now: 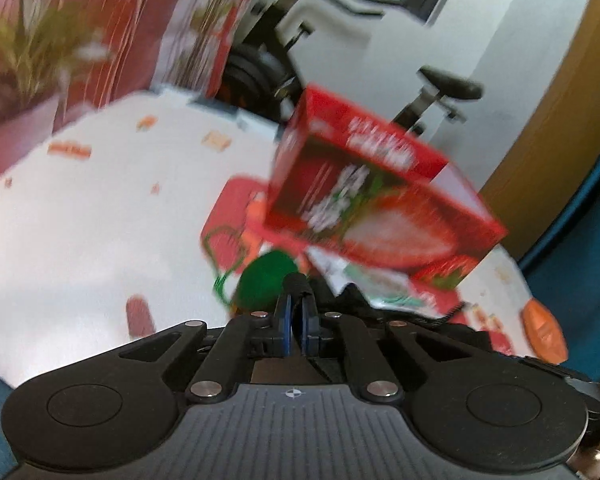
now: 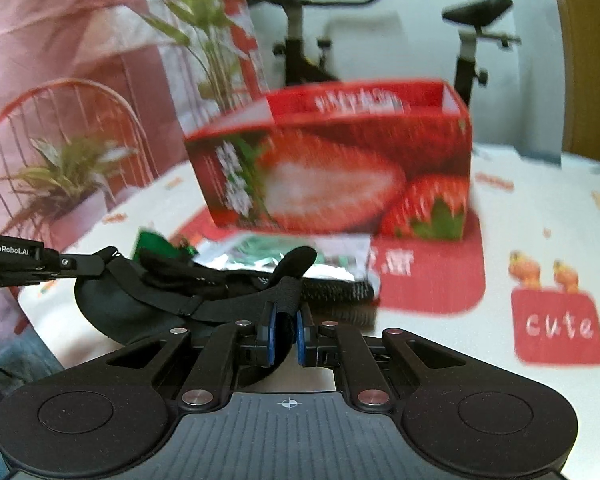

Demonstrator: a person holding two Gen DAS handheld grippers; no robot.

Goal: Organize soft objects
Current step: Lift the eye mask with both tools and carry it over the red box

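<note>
A: Right gripper first: its blue-padded jaws are pinched in close on a black fabric strap that runs up between them.

B: And that strap belongs to the soft black fabric piece with the rounded cup shape, draped across the table just ahead of the tool, low left in the right wrist view.

A: Over on the far side of it, the left gripper comes in from the left edge, its tip meeting the upper edge of that black fabric.

B: From the left wrist camera, the left gripper has its blue pads nearly together, with a black strap end sticking up between them. Heavy blur there, mind.

A: Behind the fabric lies a crinkled silver-and-green foil packet, with a green patch to its left.

B: Further back stands the open red cardboard box printed with strawberries, on a red mat.

A: All on the white patterned tablecloth, with a potted green plant at the left and a black exercise bike behind.
</note>
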